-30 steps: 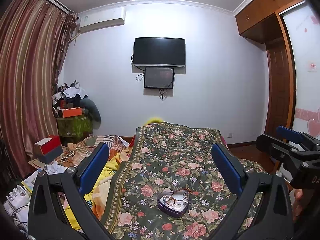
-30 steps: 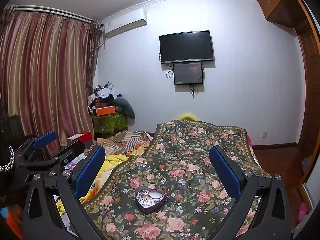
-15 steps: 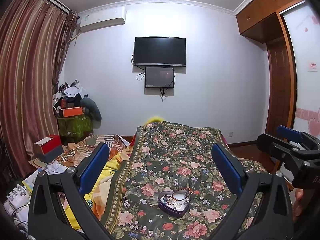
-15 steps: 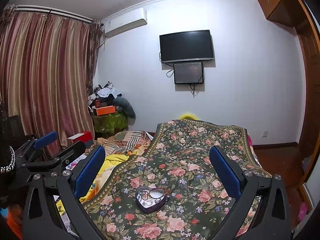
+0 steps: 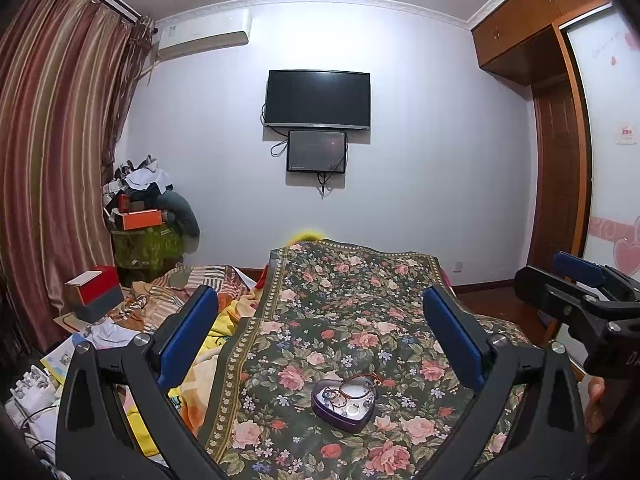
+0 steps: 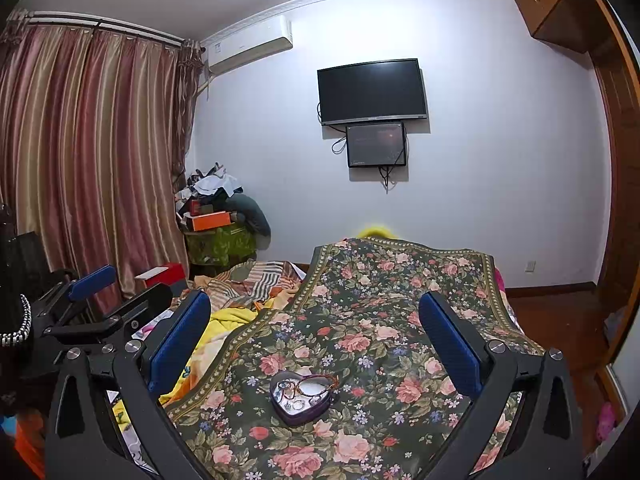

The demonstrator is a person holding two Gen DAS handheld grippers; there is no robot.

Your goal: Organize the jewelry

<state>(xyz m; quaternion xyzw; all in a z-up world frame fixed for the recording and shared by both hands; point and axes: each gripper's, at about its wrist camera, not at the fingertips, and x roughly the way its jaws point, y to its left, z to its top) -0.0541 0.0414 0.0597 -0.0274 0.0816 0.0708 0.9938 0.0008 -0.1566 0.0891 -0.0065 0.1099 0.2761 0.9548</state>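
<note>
Down on the floral bedspread [image 5: 344,320] sits the heart-shaped tin [image 5: 343,404], open-topped, with the jewelry [image 5: 347,394] heaped inside: a reddish cord bracelet looping over the rim on the far right side, a few rings and what look like small beaded pieces on a pale lining. From the right wrist view the tin [image 6: 301,399] lies low between my fingers, nearer the left one, with the cord draped over its upper right lobe.

I judge all of it light and fiddly. The cord should be limp and easy to snag, so I would pinch it where it arches over the rim, clear of the other pieces. The rings are hard, smooth and small; they will likely slip from flat pads unless caught across the band. The tin itself looks stiff, but it rests on soft bedding and may tip or slide if pushed from one side.

Both claws are spread wide and hold nothing: my left gripper [image 5: 318,340] and my right gripper [image 6: 314,338] hover above the bed, well apart from the tin.
</note>
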